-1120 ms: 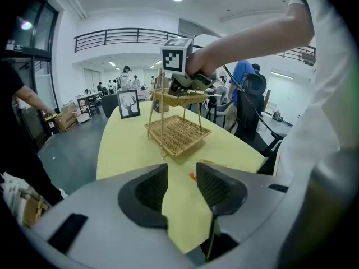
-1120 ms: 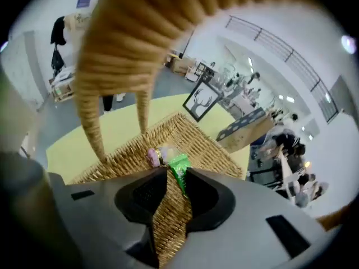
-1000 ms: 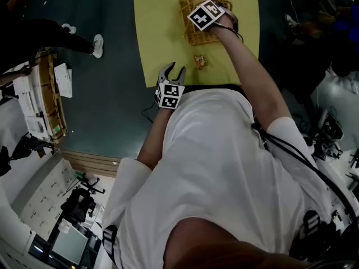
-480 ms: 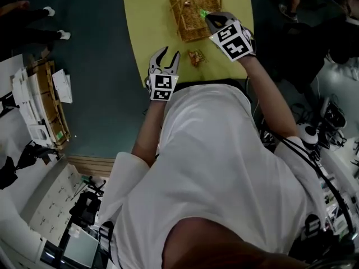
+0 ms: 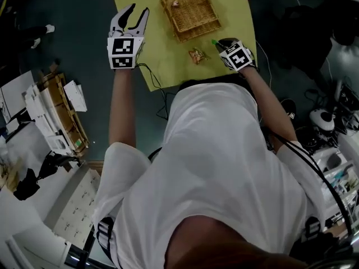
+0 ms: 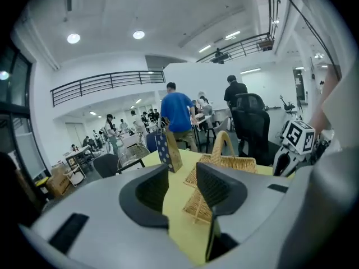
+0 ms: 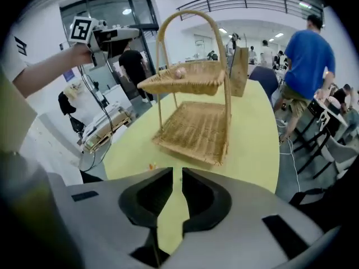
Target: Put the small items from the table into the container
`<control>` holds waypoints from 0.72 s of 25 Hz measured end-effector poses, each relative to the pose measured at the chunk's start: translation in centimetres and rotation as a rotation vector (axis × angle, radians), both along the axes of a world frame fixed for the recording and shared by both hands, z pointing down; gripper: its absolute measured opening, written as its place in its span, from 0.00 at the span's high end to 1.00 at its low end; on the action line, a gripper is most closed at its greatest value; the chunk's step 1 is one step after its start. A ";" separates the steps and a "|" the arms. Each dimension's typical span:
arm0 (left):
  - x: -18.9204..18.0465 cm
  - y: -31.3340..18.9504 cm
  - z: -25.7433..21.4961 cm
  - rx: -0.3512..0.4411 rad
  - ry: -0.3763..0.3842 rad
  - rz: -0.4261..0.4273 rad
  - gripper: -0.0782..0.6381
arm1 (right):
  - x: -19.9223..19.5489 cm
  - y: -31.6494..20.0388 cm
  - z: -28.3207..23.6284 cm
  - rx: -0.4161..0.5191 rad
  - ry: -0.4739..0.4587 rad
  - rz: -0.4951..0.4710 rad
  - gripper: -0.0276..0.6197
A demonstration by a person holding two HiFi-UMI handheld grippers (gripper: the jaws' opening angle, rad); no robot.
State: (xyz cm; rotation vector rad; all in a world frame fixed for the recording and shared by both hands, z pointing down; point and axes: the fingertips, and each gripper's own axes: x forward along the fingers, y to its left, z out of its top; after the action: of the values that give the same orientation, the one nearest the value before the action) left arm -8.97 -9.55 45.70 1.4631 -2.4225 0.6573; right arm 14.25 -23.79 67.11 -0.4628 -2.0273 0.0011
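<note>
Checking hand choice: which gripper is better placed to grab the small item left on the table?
Right: the right gripper, jaws opening and empty, is near the item; the left gripper is farther off.

the left gripper (image 6: 181, 175) is seen with its two dark ribbed jaws held well apart, and nothing is gripped between them. through the gap a yellow round table (image 6: 179, 226) is shown. on it a two-tier woven wicker basket with an arched handle (image 6: 235, 162) is set just beyond the right jaw. a dark blue paper bag with white dots (image 6: 168, 150) is stood upright farther back, above the left jaw. the right gripper (image 6: 283, 164), with its black-and-white marker cube, is seen at the right edge. behind the table a person in a blue shirt (image 6: 178, 114) and a black office chair (image 6: 251, 122) are visible.
</note>
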 end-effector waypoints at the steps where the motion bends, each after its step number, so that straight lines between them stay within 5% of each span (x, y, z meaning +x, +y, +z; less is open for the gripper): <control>1: -0.3 0.0 -0.2 0.032 0.012 -0.028 0.66 | -0.7 0.0 -1.4 -0.010 -0.038 0.019 0.89; 6: 2.5 2.2 2.8 0.078 0.097 -0.143 0.66 | -7.6 1.3 -13.7 -0.009 -0.394 0.034 0.89; 8: 4.4 3.5 4.8 0.085 0.159 -0.182 0.66 | -10.9 2.6 -15.4 0.042 -0.449 -0.026 0.89; 12: 7.6 6.4 7.0 0.093 0.236 -0.240 0.66 | -17.7 5.0 -13.2 0.206 -0.441 -0.172 0.83; 18: 9.8 11.5 8.5 0.088 0.290 -0.323 0.66 | -21.8 6.7 -10.1 0.254 -0.328 -0.273 0.70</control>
State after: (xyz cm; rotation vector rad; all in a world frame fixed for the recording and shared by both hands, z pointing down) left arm 0.86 1.96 54.20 1.0703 -2.4005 0.2509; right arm -7.55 -17.13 56.97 -0.6030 -2.2261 -0.5230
